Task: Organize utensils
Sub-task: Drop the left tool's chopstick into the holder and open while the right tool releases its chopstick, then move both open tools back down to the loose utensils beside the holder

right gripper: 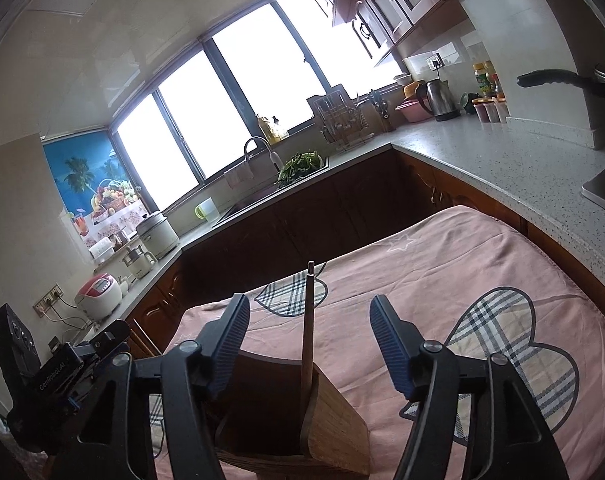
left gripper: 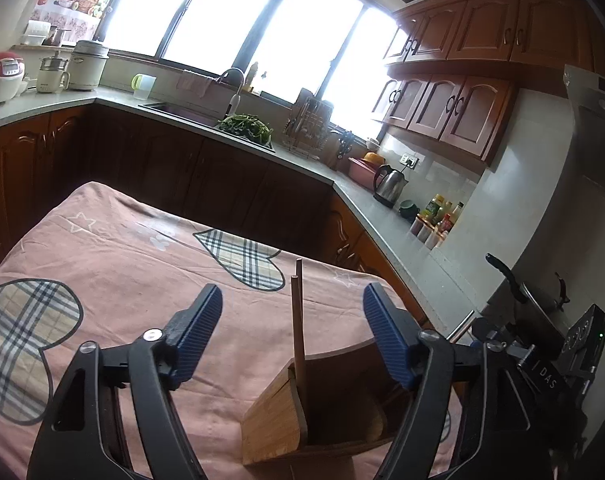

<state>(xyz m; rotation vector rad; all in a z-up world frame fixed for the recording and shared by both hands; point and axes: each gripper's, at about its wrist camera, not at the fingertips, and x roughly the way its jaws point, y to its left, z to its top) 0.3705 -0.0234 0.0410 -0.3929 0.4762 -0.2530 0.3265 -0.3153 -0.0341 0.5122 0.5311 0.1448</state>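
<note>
Both claws stand released: left gripper [left gripper: 292, 312] and right gripper [right gripper: 309, 322] flank chopsticks [left gripper: 298, 320] standing at twelve o'clock in a bamboo holder [left gripper: 278, 420] on the pink cloth [left gripper: 134, 264].

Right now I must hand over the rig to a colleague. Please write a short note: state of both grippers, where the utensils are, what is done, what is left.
Left gripper: jaws open, nothing held.
Right gripper: jaws open, nothing held.
Wooden holder stands on the pink tablecloth, just in front of both grippers.
Chopsticks stand in the holder, leaning on its inner wall, free of both grippers.
Done: chopsticks are in the holder.
Left: no other loose utensil shows on the cloth in either view; check the area outside the views before stopping.
</note>
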